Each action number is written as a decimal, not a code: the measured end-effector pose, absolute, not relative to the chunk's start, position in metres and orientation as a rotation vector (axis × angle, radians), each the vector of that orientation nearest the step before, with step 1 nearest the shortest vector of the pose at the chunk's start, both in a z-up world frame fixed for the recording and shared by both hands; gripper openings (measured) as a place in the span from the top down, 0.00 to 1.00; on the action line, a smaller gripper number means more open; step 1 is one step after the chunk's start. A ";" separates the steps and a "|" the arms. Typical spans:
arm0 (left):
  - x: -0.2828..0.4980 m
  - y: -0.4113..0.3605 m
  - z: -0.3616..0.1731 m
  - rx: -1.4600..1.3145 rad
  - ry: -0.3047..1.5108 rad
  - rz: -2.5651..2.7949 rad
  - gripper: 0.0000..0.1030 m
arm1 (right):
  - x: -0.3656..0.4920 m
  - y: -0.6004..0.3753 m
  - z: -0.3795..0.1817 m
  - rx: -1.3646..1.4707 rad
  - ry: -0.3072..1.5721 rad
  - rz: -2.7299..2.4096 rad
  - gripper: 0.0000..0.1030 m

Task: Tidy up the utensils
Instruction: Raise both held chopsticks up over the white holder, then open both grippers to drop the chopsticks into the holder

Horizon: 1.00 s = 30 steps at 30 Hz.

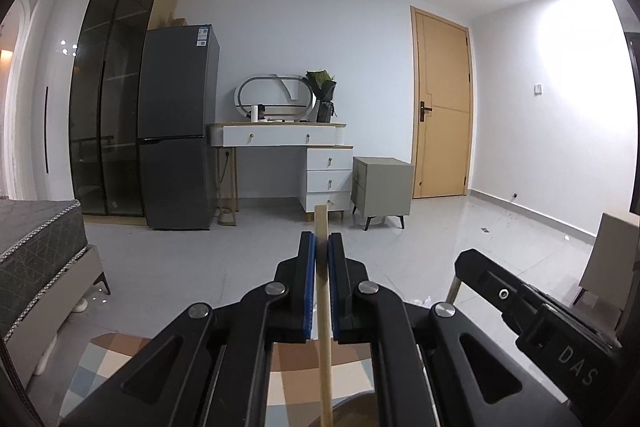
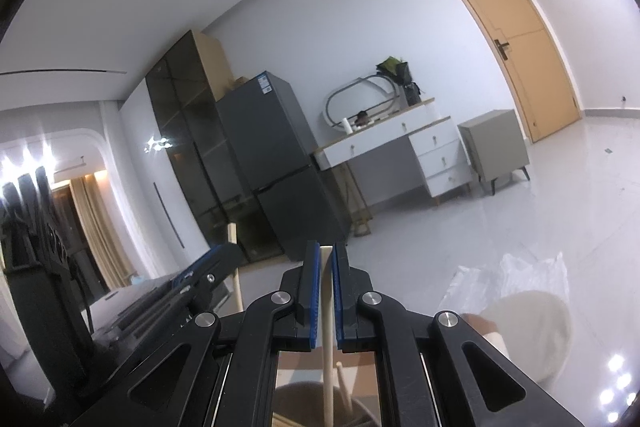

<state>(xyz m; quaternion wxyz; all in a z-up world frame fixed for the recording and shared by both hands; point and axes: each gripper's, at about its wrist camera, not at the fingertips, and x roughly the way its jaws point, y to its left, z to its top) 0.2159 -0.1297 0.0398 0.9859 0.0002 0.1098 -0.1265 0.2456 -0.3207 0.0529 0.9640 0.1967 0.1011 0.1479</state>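
Grippers both clamped: left gripper (image 1: 321, 243) on a wooden utensil handle (image 1: 323, 307), right gripper (image 2: 327, 253) on a pale utensil handle (image 2: 327, 307). Brown holder (image 2: 304, 399) lay just below. Step judged: depositing; next, lowering handles in before release. Dresser (image 1: 280, 137) stood far.

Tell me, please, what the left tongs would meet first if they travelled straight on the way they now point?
Nothing close: beyond the left tongs, shut on a wooden stick, lies open floor. The white drawer unit looks first in line, though depth is unclear.
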 end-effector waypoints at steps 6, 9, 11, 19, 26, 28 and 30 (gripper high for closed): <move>0.215 -0.132 0.041 0.000 0.233 -0.262 0.98 | 0.244 -0.321 0.049 0.407 0.229 0.299 0.95; 0.211 -0.131 0.040 -0.005 0.245 -0.286 0.98 | 0.241 -0.320 0.049 0.398 0.238 0.322 0.95; 0.207 -0.129 0.042 -0.003 0.250 -0.298 0.98 | 0.242 -0.317 0.050 0.381 0.240 0.342 0.95; 0.188 -0.118 0.047 -0.010 0.302 -0.358 0.98 | 0.232 -0.301 0.051 0.332 0.287 0.428 0.94; 0.179 -0.115 0.046 -0.007 0.400 -0.438 0.98 | 0.221 -0.290 0.044 0.293 0.355 0.438 0.92; 0.179 -0.113 0.047 -0.021 0.435 -0.463 0.98 | 0.217 -0.291 0.043 0.301 0.373 0.435 0.92; 0.178 -0.109 0.048 -0.026 0.459 -0.456 0.98 | 0.214 -0.292 0.044 0.301 0.389 0.424 0.90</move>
